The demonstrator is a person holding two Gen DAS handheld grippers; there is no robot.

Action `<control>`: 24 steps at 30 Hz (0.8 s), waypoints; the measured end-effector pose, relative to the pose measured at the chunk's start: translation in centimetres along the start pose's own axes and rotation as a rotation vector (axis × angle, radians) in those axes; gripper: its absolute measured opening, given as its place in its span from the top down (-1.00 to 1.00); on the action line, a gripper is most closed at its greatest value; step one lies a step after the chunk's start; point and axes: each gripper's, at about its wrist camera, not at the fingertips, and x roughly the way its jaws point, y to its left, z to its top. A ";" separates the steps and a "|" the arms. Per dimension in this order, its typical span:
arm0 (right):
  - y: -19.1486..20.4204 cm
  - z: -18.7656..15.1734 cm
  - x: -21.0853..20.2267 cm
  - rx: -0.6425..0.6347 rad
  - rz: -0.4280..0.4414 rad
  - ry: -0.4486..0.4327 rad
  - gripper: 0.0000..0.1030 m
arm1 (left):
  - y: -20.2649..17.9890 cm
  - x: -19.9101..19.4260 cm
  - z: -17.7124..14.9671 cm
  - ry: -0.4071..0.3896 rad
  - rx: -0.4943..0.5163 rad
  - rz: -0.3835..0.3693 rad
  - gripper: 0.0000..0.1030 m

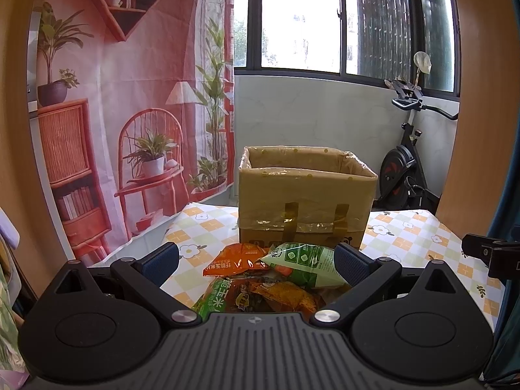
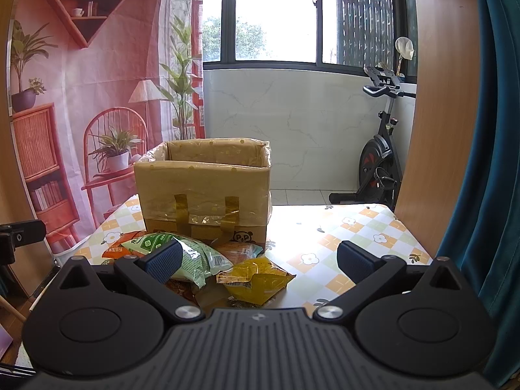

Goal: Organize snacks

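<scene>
- Snack packets [image 1: 269,279] lie in a loose heap on the worktop [image 1: 406,237], just in front of a cardboard box [image 1: 305,195].
- The worktop wears a checked cloth with white flowers.
- The box stands upright and open at the top, lined with clear plastic that is folded over its rim and held down by strips of yellowish tape.
- Atop the heap is a green packet [image 1: 305,263]; in the left wrist view it touches the inner face of one finger.
- An orange packet [image 1: 237,261] lies beside the green one, nearer the box, and overlaps it at one corner.
- A yellow packet [image 2: 256,279] sits crumpled at the right edge of the heap, seen between the fingers in the right wrist view.
- The left tongs [image 1: 256,260] are spread wide over the heap and grip nothing.
- The right tongs [image 2: 256,260] are also spread wide and hold nothing; one finger is in front of the green packet, the other is over bare cloth.
- A printed wall hanging [image 1: 130,97] showing shelves and plants hangs behind the worktop on the left.
- An exercise bike [image 1: 403,169] stands on the floor past the worktop, under the window [image 1: 299,16].
</scene>
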 end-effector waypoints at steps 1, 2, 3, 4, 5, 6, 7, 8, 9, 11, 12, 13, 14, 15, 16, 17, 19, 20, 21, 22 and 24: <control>0.0 0.0 0.0 0.000 0.000 0.000 -1.00 | 0.0 0.0 0.0 0.000 0.000 -0.001 -0.99; 0.0 0.0 0.0 0.000 0.000 0.000 -1.00 | 0.1 0.0 0.0 0.001 -0.002 -0.002 -0.99; 0.0 0.0 0.0 0.000 0.000 0.000 -1.00 | 0.1 0.0 0.0 0.003 -0.002 -0.002 -0.99; 0.0 0.0 0.0 0.001 0.000 0.001 -1.00 | 0.0 0.1 0.0 0.004 -0.002 -0.002 -0.99; 0.0 0.0 0.0 0.000 0.000 0.001 -1.00 | 0.1 0.0 -0.1 0.005 -0.002 -0.001 -0.99; 0.0 0.0 0.0 0.000 0.000 0.001 -1.00 | 0.1 0.0 0.0 0.006 -0.003 -0.002 -0.99; 0.0 0.0 0.0 0.000 0.000 0.001 -1.00 | 0.1 0.0 0.0 0.007 -0.003 -0.003 -0.99; 0.0 0.0 0.0 0.000 0.000 0.001 -1.00 | 0.1 0.0 0.0 0.007 -0.002 -0.003 -0.99; 0.0 0.0 0.0 0.000 0.000 0.001 -1.00 | 0.1 0.0 -0.1 0.008 -0.001 -0.003 -0.99; 0.0 0.0 0.0 0.000 0.000 0.001 -1.00 | 0.0 0.0 -0.1 0.008 0.000 -0.003 -0.99; 0.0 0.0 0.0 -0.001 0.000 0.001 -1.00 | 0.0 0.0 -0.1 0.008 -0.001 -0.003 -0.99; 0.0 0.0 0.0 0.000 0.000 0.000 -1.00 | 0.0 0.0 -0.1 0.008 -0.001 -0.003 -0.99; 0.0 0.0 0.1 0.000 0.000 0.001 -1.00 | 0.1 0.0 -0.1 0.008 -0.002 -0.003 -0.99; 0.0 0.0 0.0 0.001 0.000 0.001 -1.00 | 0.0 0.0 -0.1 0.008 -0.003 -0.004 -0.99; 0.0 0.0 0.0 0.001 -0.001 0.001 -1.00 | 0.0 0.0 -0.1 0.010 -0.003 -0.005 -0.99; 0.0 0.0 0.1 0.001 -0.001 0.001 -1.00 | 0.0 0.0 -0.2 0.011 -0.003 -0.005 -0.99; 0.1 0.0 0.0 0.000 0.000 0.002 -1.00 | 0.0 0.0 -0.1 0.015 -0.005 -0.005 -0.99; 0.1 0.0 0.0 0.000 -0.001 0.002 -1.00 | 0.1 -0.1 0.0 0.016 -0.008 -0.005 -0.99; 0.1 0.0 0.0 0.000 0.000 0.002 -1.00 | 0.1 -0.2 0.0 0.015 -0.010 -0.005 -0.99; 0.0 0.0 0.0 0.002 0.002 0.002 -1.00 | 0.2 -0.3 0.1 0.013 -0.011 -0.004 -0.99; 0.0 0.0 -0.2 0.004 0.002 -0.006 -1.00 | 0.2 -0.5 0.2 0.006 -0.008 -0.001 -0.99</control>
